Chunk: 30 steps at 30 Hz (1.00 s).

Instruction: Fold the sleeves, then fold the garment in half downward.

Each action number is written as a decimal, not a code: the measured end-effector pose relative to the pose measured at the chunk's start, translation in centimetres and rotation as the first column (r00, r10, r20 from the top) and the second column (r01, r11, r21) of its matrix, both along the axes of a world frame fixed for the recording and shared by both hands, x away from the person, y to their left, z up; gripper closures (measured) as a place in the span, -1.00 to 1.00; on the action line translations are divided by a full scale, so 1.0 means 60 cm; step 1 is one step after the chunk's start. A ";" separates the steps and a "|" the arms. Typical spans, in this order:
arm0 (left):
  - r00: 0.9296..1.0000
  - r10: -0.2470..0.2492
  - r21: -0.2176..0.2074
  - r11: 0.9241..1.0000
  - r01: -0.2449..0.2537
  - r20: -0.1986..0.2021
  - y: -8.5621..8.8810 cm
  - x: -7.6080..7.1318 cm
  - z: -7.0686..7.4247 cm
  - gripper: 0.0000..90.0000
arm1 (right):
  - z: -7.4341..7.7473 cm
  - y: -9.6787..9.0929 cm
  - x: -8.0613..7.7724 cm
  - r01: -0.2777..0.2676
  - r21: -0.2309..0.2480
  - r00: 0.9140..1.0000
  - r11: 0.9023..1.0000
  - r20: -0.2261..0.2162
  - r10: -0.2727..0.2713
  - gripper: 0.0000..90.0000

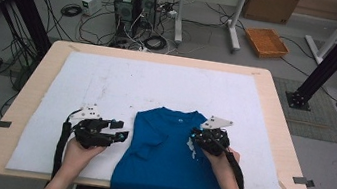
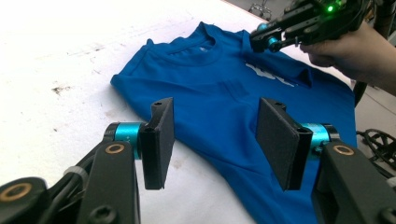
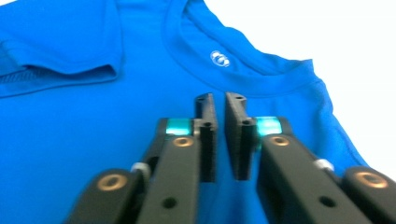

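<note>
Right gripper (image 1: 194, 133) sits low over the blue T-shirt (image 1: 167, 160) near its right shoulder, its jaws drawn almost together with only a slim gap between the pads. In the right gripper view that gap looks empty and no cloth is visibly pinched, though the tips lie close to the fabric just below the collar (image 3: 243, 70), so whether a thin fold is caught I cannot tell for sure. Such a narrow setting suits plucking up a single layer of cloth, which is probably why the hand has it angled down at the shoulder seam.

Left gripper (image 1: 122, 134) waits at the shirt's left edge with its jaws standing wide and nothing between them. From the left gripper view the pads frame the garment's side below the folded-in left sleeve (image 1: 149, 144), a stance that reads as readiness to take that edge once the other side is secured.

Lying chest-up on the white mat (image 1: 108, 80), the shirt has its neck pointing away from the person and its hem hanging off the near edge of the wooden table (image 1: 276, 105). Both sleeves look already tucked inward, which suggests a fold in progress, with the body still to be doubled over.
</note>
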State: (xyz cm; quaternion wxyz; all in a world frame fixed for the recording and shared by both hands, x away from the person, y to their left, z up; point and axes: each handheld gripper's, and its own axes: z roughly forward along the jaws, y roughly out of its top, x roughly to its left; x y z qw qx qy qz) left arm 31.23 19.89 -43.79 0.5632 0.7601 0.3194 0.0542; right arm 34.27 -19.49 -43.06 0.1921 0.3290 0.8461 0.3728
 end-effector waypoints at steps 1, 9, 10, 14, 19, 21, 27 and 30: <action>1.000 0.001 0.001 1.000 -0.001 0.004 -0.001 0.000 0.000 0.04 | 0.002 -0.005 -0.001 0.000 0.017 1.000 1.000 -0.002 0.000 0.67; 0.999 0.040 -0.001 0.999 -0.040 0.031 0.003 0.005 0.010 -0.06 | 0.052 -0.097 -0.016 0.032 0.228 0.999 0.973 0.004 -0.033 -0.02; 0.999 0.040 -0.001 0.999 -0.040 0.031 0.003 0.005 0.010 -0.06 | 0.057 -0.110 -0.017 0.049 0.244 0.999 0.969 0.003 -0.051 -0.08; 0.997 0.056 0.001 0.998 -0.056 0.047 0.004 0.010 0.017 -0.10 | 0.065 -0.146 -0.018 0.084 0.280 0.996 0.956 -0.009 -0.085 -0.19; 0.997 0.060 0.018 0.998 -0.061 0.050 0.006 0.009 0.019 -0.10 | 0.064 -0.188 -0.017 0.131 0.318 0.991 0.939 -0.021 -0.131 -0.26; 0.997 0.058 0.023 0.998 -0.059 0.050 0.007 0.008 0.019 -0.10 | 0.063 -0.193 -0.016 0.136 0.317 0.990 0.939 -0.026 -0.135 -0.27; 0.997 0.059 0.025 0.998 -0.060 0.052 0.004 0.006 0.020 -0.13 | 0.061 -0.193 -0.014 0.139 0.317 0.990 0.938 -0.028 -0.137 -0.27; 0.997 0.058 0.017 0.998 -0.059 0.054 0.001 0.004 0.023 -0.13 | 0.063 -0.192 -0.013 0.144 0.326 0.989 0.934 -0.027 -0.143 -0.27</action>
